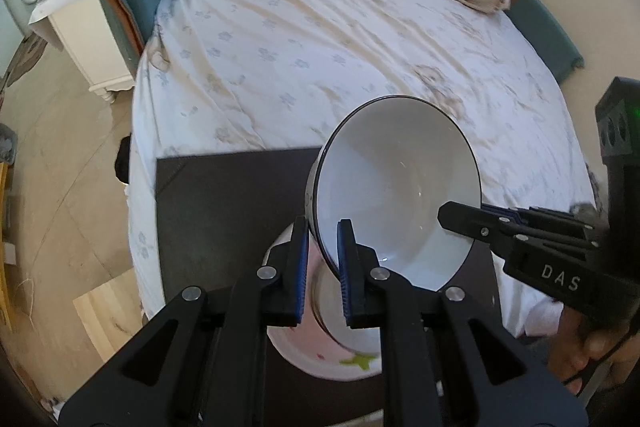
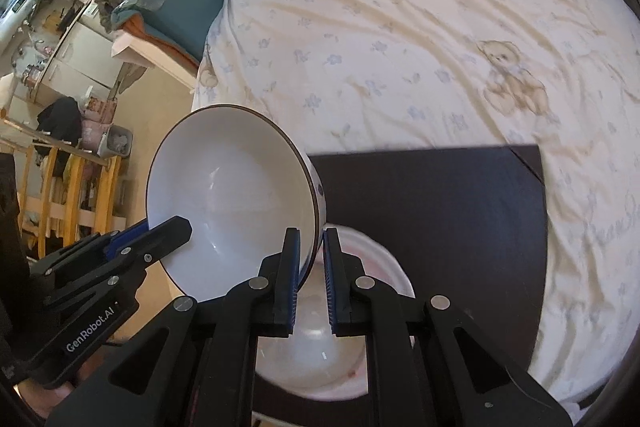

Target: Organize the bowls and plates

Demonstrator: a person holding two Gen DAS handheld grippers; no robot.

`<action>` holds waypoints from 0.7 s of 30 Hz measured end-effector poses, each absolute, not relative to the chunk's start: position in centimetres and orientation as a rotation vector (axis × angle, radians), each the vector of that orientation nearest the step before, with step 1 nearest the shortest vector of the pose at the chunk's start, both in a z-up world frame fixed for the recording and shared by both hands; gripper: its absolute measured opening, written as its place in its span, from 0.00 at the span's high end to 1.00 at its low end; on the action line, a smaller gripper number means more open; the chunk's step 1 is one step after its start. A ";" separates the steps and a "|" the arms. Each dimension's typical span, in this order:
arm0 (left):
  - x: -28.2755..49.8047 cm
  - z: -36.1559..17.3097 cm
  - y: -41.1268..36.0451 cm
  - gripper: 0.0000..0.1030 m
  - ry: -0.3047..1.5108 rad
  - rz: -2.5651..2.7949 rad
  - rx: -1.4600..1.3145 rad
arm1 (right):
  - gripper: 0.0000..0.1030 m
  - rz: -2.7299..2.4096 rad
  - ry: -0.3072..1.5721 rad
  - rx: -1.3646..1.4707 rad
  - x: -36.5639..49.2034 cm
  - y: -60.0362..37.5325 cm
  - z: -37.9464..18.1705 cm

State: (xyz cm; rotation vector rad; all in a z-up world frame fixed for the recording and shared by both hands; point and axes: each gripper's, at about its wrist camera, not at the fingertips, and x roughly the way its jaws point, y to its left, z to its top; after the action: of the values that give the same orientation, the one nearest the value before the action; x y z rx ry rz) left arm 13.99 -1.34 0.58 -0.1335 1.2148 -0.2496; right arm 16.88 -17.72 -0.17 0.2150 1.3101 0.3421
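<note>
A: The bowl (image 1: 394, 195), white with a dark rim, is hanging tilted in the air over the near edge of the dark board (image 1: 232, 211) that is lying on the bed (image 1: 320, 47), with a pink patterned plate (image 1: 320, 347) sitting just beneath it.

B: Who is holding it?

A: Both are. The left gripper (image 1: 323, 267) is reaching forward, its jaws pinching the bowl's near rim, one finger inside and one outside. The right gripper (image 2: 308, 267) is doing the same on the opposite rim, angling in from the other side.

B: Anything readable?

A: The right gripper's body is showing "DAS" in the left wrist view; the left gripper's body is showing "GenRobot.AI" in the right wrist view.
</note>
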 end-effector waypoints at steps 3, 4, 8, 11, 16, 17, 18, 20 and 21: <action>12.5 0.3 -2.3 0.89 1.221 -0.274 -0.125 | 0.87 0.346 1.311 0.225 14.9 -18.9 -0.3; 12.1 0.1 -2.7 0.89 1.221 -0.277 -0.114 | 0.87 0.346 1.312 0.231 14.4 -19.3 -0.3; 11.3 -0.4 -3.6 0.89 1.221 -0.284 -0.086 | 0.86 0.347 1.317 0.295 12.5 -20.9 -1.0; 11.1 -1.0 -3.9 0.89 1.232 -0.284 -0.065 | 0.86 0.354 1.315 0.346 11.7 -21.7 -1.8; 11.4 -2.9 -3.3 0.89 1.308 -0.286 -0.131 | 0.83 0.373 1.322 0.363 11.3 -21.8 -2.4; 11.4 -3.2 -3.2 0.89 1.323 -0.284 -0.138 | 0.83 0.376 1.328 0.366 11.2 -21.8 -2.6; 11.4 -3.2 -3.1 0.89 1.323 -0.279 -0.136 | 0.82 0.378 1.340 0.365 11.0 -21.8 -2.9; 11.2 -3.1 -3.2 0.89 1.314 -0.272 -0.113 | 0.82 0.389 1.360 0.370 10.8 -21.6 -3.4; 11.1 -3.0 -3.2 0.89 1.311 -0.271 -0.105 | 0.82 0.396 1.368 0.362 10.7 -21.4 -3.6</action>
State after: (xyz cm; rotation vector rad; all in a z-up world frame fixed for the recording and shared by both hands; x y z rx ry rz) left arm 11.07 -3.24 -3.01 -0.1050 1.3114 -0.2707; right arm 10.74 -21.38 -3.62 0.3617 1.3684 0.3961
